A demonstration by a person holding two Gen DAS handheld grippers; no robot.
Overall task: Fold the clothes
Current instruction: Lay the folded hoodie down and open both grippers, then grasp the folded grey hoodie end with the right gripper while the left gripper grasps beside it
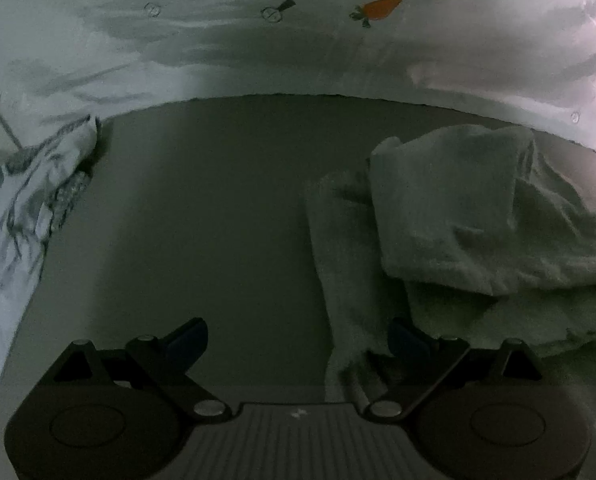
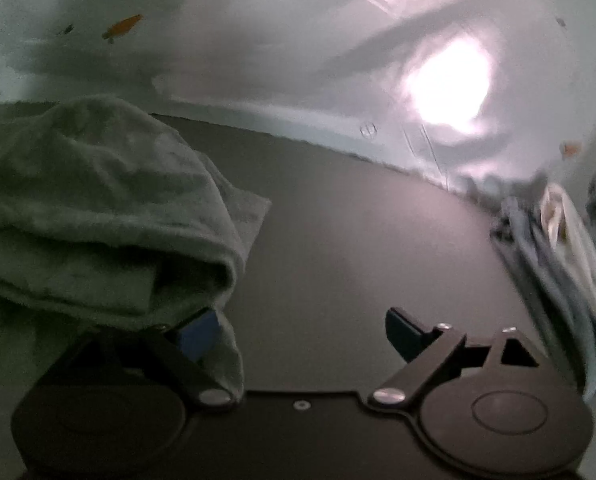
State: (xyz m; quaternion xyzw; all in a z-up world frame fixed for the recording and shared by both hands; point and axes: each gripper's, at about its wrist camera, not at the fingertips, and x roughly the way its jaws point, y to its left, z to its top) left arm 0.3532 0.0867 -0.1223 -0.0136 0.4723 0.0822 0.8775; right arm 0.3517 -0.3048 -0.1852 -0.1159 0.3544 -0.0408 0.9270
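Observation:
A pale green fleecy garment lies bunched on the dark grey surface, at the right of the left wrist view. My left gripper is open and low over the surface, its right finger resting against the garment's left edge. In the right wrist view the same garment is heaped at the left. My right gripper is open, and its left finger is tucked under a fold of the garment. Its right finger is free over the bare surface.
A white sheet with carrot prints lies beyond the dark surface. A white and grey patterned cloth lies at the left. A pile of bluish and white clothes lies at the right of the right wrist view. A bright glare shows on the sheet.

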